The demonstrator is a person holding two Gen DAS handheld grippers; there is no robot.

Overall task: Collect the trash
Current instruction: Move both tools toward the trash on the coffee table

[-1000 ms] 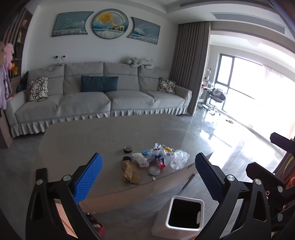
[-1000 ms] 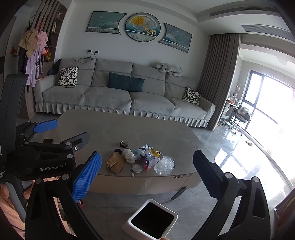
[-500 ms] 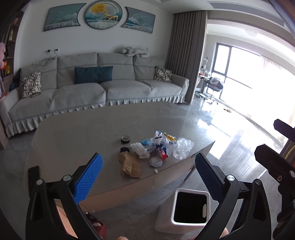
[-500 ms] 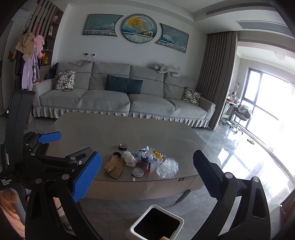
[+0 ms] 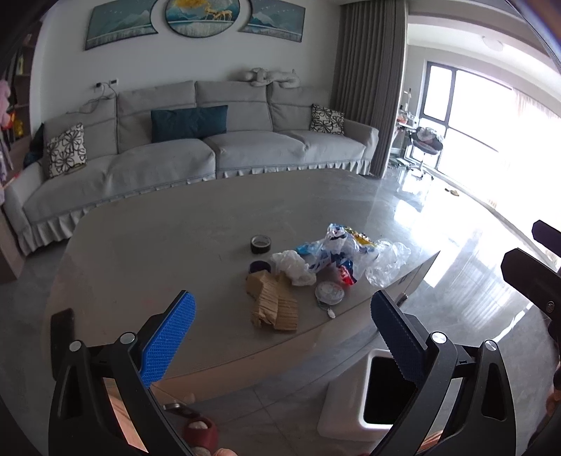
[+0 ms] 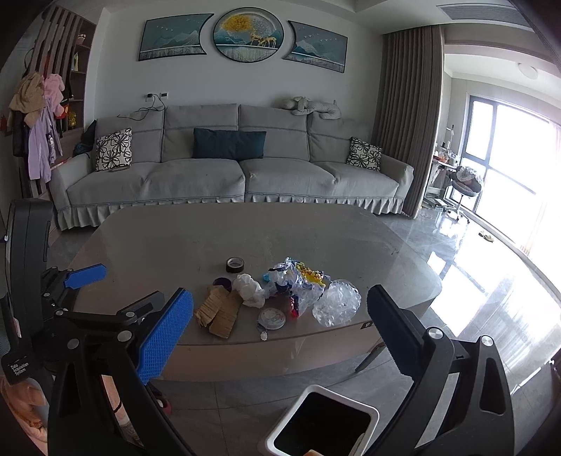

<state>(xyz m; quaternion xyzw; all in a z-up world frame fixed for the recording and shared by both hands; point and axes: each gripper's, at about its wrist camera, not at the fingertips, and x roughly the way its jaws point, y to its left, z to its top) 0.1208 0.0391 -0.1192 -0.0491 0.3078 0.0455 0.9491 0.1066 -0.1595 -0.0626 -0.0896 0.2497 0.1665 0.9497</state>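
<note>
A home living room: a long grey sofa (image 6: pixel 231 175) with patterned and teal cushions (image 6: pixel 228 143) stands against a white wall hung with three framed pictures (image 6: pixel 248 32). Floor-length curtains (image 6: pixel 406 115) frame a big bright window (image 6: pixel 508 154), clothes (image 6: pixel 38 115) hang by shelves at left, and a low bench (image 6: pixel 196 242) sits on glossy floor tiles (image 6: pixel 491 280) before the sofa

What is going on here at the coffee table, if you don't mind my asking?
A person holds a left claw and a right claw, both open and empty, above a trash pile near the coffee table's front edge. A white bin stands open on the floor below. Nothing is grasped.
</note>
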